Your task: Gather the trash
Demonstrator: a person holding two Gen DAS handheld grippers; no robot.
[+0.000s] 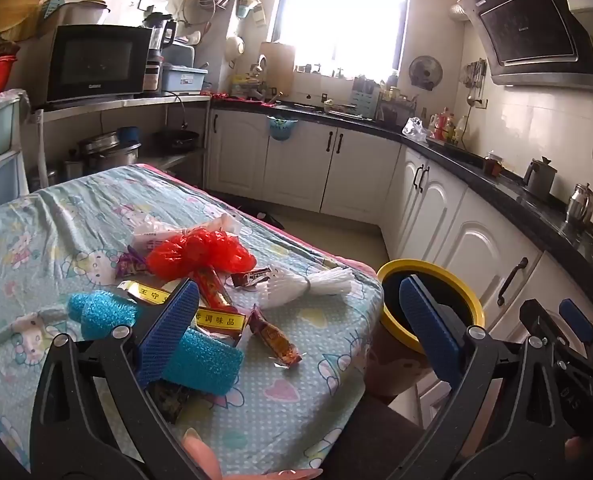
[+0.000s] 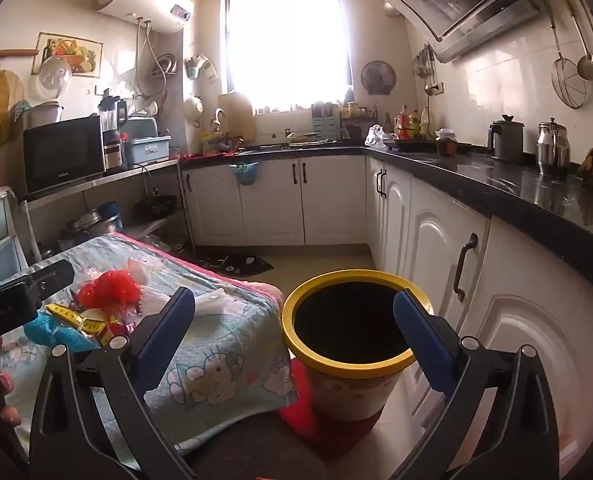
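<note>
Kitchen table (image 1: 296, 400) trash (image 1: 200, 256) lies beyond the wide-spread left tool (image 1: 296, 320).

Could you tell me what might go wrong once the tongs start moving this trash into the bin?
The red plastic bag lies tangled over several wrappers, so a pinch may drag neighbours along or off the table edge. The white foam net sits near that edge and could be knocked to the floor. The yellow-rimmed bin stands below and beside the table, so a light wrapper released early may miss it.

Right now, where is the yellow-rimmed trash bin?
The trash bin stands on the floor beside the table's right corner, in front of the white cabinets.
</note>
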